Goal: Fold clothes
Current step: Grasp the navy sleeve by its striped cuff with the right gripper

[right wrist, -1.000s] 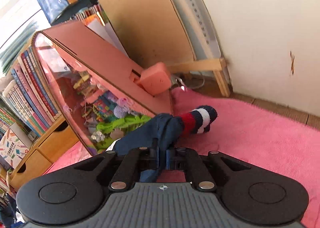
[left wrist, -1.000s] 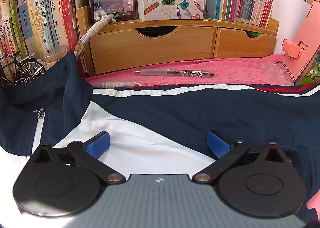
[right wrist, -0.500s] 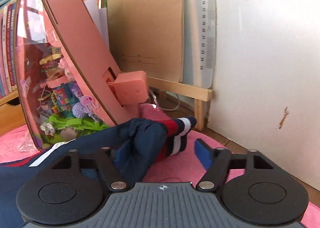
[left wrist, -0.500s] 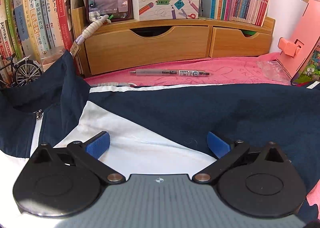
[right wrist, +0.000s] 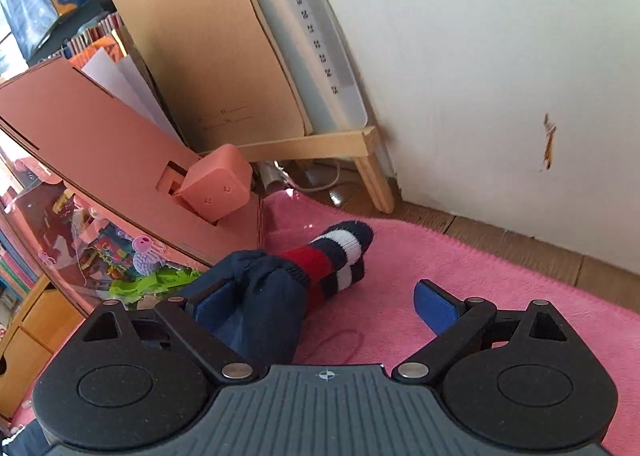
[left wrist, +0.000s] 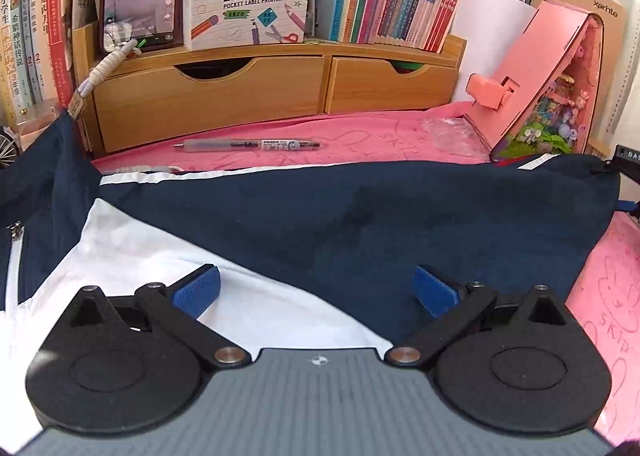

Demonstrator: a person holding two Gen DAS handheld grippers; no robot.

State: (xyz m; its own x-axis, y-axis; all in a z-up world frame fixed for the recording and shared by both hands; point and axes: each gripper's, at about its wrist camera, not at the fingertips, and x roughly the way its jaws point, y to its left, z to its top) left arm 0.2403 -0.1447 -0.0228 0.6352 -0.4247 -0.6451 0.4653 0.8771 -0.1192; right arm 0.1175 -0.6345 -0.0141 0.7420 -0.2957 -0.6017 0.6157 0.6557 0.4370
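Both my left tongs (left wrist: 316, 290) and right tongs (right wrist: 326, 302), just opening, gape over the light, limp jacket (left wrist: 360, 216), so I'd pinch its ribbed cuff (right wrist: 336, 252).

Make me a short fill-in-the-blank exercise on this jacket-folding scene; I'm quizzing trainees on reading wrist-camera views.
1. The knitted cuff of the jacket sleeve is striped navy, white and ____.
2. The jaws of the right gripper have just been opening and now stand ____, the sleeve lying between them against one pad only.
3. The pen lies on the pink ____, in front of the wooden drawers.
4. The left gripper hovers over the jacket with its jaws ____.

Missing words: red; open; blanket; open
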